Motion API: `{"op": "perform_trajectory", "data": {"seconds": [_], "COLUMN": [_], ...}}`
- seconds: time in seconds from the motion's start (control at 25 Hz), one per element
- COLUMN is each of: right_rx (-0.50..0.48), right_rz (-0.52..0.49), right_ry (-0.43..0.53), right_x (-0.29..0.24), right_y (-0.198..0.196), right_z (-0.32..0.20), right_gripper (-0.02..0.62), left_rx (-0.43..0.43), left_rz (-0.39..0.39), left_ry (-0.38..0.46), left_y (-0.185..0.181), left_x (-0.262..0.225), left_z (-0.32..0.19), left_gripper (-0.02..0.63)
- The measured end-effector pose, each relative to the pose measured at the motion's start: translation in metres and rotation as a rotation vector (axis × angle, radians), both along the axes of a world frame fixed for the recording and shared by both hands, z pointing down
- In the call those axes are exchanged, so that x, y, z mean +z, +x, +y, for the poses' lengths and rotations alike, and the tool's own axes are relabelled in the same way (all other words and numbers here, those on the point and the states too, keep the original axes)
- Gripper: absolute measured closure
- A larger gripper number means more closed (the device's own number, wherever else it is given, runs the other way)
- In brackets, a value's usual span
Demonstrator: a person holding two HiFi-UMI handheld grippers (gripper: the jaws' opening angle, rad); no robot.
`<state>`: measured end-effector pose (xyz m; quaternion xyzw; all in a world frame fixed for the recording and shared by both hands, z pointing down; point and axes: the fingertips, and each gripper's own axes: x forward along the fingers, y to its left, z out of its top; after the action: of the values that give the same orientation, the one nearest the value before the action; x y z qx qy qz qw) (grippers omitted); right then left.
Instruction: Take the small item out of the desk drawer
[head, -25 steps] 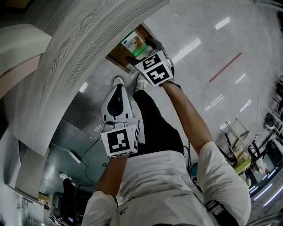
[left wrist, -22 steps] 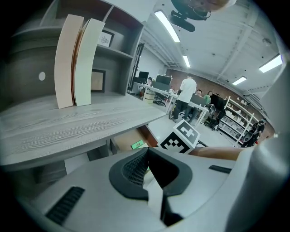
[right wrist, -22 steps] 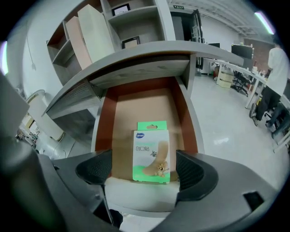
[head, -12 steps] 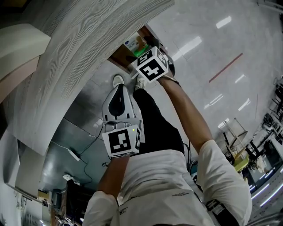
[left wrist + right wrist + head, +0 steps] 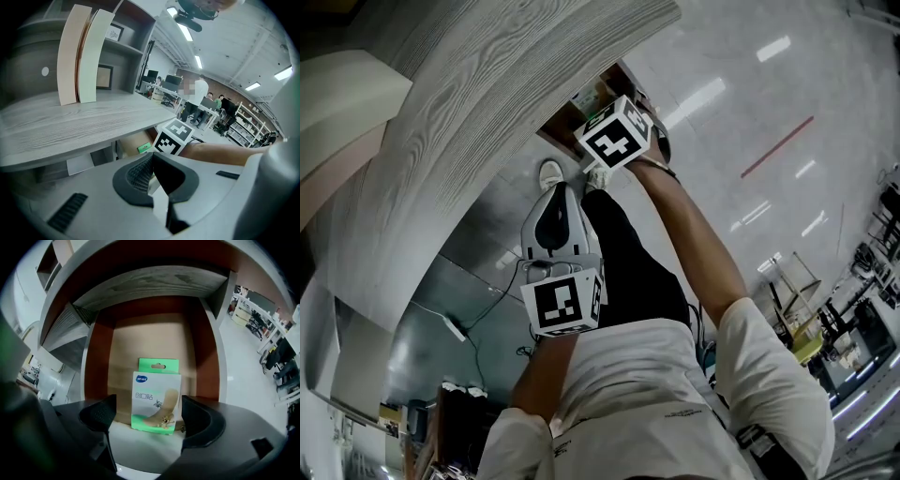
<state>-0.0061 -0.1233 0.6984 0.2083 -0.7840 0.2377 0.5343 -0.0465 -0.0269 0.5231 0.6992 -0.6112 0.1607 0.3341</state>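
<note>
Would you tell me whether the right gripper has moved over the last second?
Yes. In the head view the right gripper has edged up-left toward the open brown drawer under the grey wood-grain desk top, covering more of the green-and-white box.

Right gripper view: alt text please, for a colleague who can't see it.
The right gripper has its jaws apart on either side of a green-and-white adhesive-bandage box, not closed on it. The box lies in the open brown drawer beneath the grey wood-grain desktop.
</note>
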Motion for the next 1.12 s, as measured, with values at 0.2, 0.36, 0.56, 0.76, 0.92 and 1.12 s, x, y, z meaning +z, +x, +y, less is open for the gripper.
{"op": "perform_trajectory", "data": {"seconds": [0.2,0.36,0.56,0.76,0.92,1.12], "right_rx": [0.010,0.035,0.049,0.061,0.065,0.080], "right_rz": [0.018,0.024,0.048,0.059,0.060,0.040], "right_ry": [0.006,0.012,0.018,0.027,0.034,0.051], "right_x": [0.004,0.004,0.011,0.010,0.009,0.000], "right_y": [0.000,0.000,0.004,0.005,0.006,0.006], "right_z": [-0.005,-0.011,-0.013,-0.014,-0.013,-0.012], "right_gripper": [0.173,0.173,0.182,0.230,0.235,0.245], "left_rx": [-0.002,-0.008,-0.018,-0.028,-0.021,-0.014], "left_rz": [0.005,0.007,0.002,-0.001,0.007,0.002], "left_ry": [-0.009,-0.012,-0.016,-0.021,-0.016,-0.001], "left_y": [-0.004,-0.009,-0.016,-0.022,-0.022,-0.022], "left_x": [0.003,0.004,0.008,0.010,0.010,0.005], "left_z": [-0.001,-0.001,-0.002,0.001,0.002,0.006], "left_gripper": [0.589,0.589,0.589,0.591,0.591,0.591]}}
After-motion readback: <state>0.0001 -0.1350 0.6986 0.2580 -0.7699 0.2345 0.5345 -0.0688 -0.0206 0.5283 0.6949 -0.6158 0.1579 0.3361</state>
